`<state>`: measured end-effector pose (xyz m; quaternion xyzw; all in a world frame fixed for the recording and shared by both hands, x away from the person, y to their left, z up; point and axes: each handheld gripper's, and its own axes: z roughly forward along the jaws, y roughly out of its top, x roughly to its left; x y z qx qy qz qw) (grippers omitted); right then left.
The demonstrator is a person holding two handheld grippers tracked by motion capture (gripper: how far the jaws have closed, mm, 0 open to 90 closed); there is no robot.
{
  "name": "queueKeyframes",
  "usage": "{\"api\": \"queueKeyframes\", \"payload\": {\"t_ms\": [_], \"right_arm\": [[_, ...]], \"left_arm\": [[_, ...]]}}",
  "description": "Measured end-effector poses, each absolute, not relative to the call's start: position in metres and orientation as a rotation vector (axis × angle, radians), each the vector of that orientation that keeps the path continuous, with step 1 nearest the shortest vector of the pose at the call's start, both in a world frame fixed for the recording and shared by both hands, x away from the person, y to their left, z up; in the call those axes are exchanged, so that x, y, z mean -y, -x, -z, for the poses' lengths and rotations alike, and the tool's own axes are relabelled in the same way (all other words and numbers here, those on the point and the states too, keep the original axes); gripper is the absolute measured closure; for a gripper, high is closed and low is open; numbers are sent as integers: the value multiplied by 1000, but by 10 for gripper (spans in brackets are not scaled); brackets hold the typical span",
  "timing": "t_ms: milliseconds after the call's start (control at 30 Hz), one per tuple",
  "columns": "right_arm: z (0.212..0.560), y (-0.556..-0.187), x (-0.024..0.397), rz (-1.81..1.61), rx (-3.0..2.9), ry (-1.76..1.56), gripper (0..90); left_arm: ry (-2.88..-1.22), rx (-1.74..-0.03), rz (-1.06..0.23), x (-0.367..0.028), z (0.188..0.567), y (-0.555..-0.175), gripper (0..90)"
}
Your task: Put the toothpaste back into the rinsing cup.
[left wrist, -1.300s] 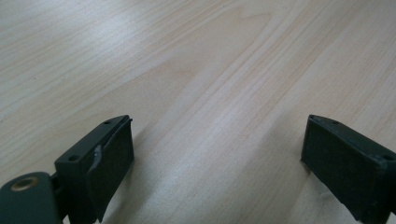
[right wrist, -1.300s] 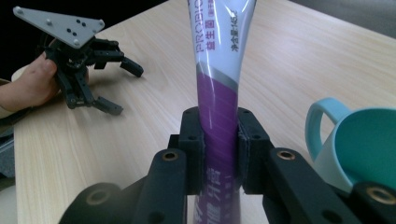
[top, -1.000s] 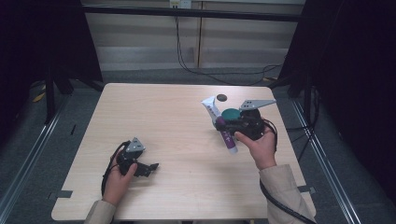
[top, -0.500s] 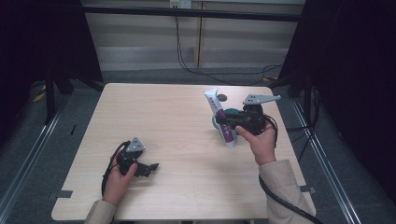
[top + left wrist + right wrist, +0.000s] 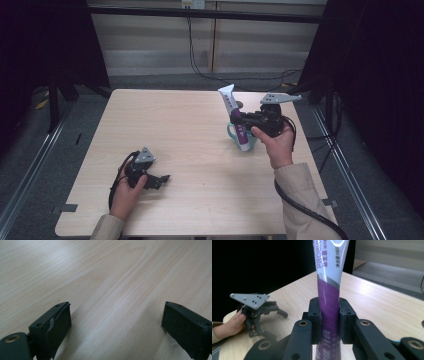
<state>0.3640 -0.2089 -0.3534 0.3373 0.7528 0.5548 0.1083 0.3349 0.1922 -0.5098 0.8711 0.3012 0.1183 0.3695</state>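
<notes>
With the toothpaste tube [image 5: 329, 290] clamped in the right gripper [image 5: 329, 322], it should be lowered upright into the teal cup [image 5: 235, 134], released only once seated.

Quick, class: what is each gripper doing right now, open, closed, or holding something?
Left gripper: open, nothing between its jaws, low over the table.
Right gripper: closed on a purple and white tube.

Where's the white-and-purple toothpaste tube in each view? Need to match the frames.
High view: white-and-purple toothpaste tube right of centre, tilted, lower end over the teal cup, clamped by the right gripper.
Left gripper view: not in it; bare wooden table between open jaws.
Right gripper view: centre, upright between the jaws.
Shared landmark: the left gripper, at lower left in the right gripper view.
</notes>
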Motion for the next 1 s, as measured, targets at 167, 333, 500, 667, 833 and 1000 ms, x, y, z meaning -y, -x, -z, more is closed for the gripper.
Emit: {"api": "queueKeyframes", "payload": {"t_ms": [167, 333, 500, 667, 833, 1000], "right_arm": [[349, -370, 212, -1672, -2172, -1005, 753], [348, -375, 215, -1686, -2134, -1025, 753], [350, -380, 218, -1678, -2117, -1038, 753], [353, -385, 220, -1672, -2093, -1062, 753], [355, -391, 223, -1680, -2075, -1072, 753], [356, -394, 226, -1701, -2040, -1083, 753]], "left_arm": [[-2236, -773, -304, -192, 510, -335, 85], [-2236, -773, -305, -192, 510, -335, 84], [-2235, -775, -308, -192, 510, -335, 84], [-2235, -775, -308, -192, 510, -335, 85], [-2235, -775, -308, -192, 510, -335, 84], [-2235, -775, -308, -192, 510, -335, 84]]}}
